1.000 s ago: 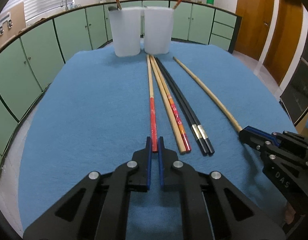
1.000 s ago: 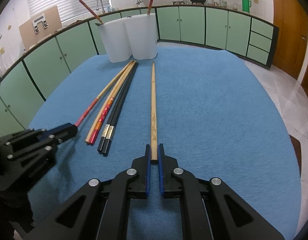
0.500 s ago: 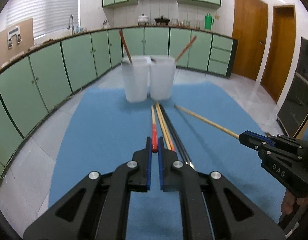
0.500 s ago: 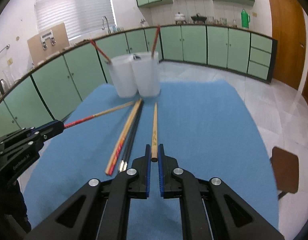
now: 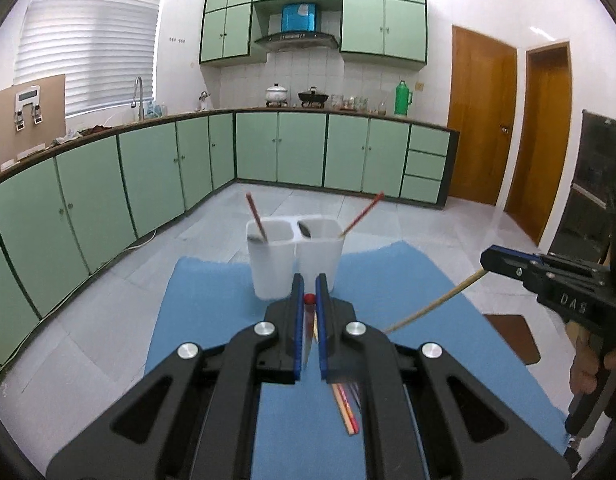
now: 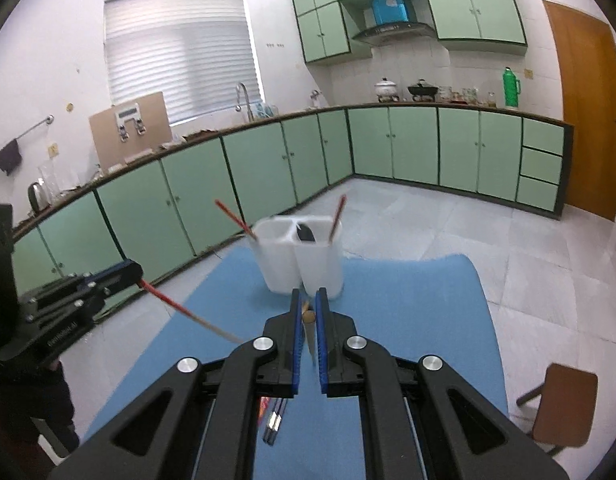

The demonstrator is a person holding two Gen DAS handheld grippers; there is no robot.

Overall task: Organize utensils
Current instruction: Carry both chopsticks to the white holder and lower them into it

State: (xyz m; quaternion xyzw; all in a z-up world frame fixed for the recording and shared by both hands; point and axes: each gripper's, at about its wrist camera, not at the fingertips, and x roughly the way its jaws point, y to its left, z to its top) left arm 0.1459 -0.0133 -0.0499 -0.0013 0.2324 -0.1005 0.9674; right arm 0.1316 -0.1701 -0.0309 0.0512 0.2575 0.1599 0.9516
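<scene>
Left gripper (image 5: 309, 300) clamps red chopstick (image 5: 308, 298), right gripper (image 6: 309, 312) clamps plain wooden chopstick (image 6: 308, 317), both above blue mat (image 5: 212, 300). Holder (image 5: 295, 256) has two; others lie on mat, unsorted.

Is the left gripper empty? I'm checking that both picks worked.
No, the left gripper is shut on a red-ended chopstick, whose end sits between its blue pads above the blue mat.
</scene>
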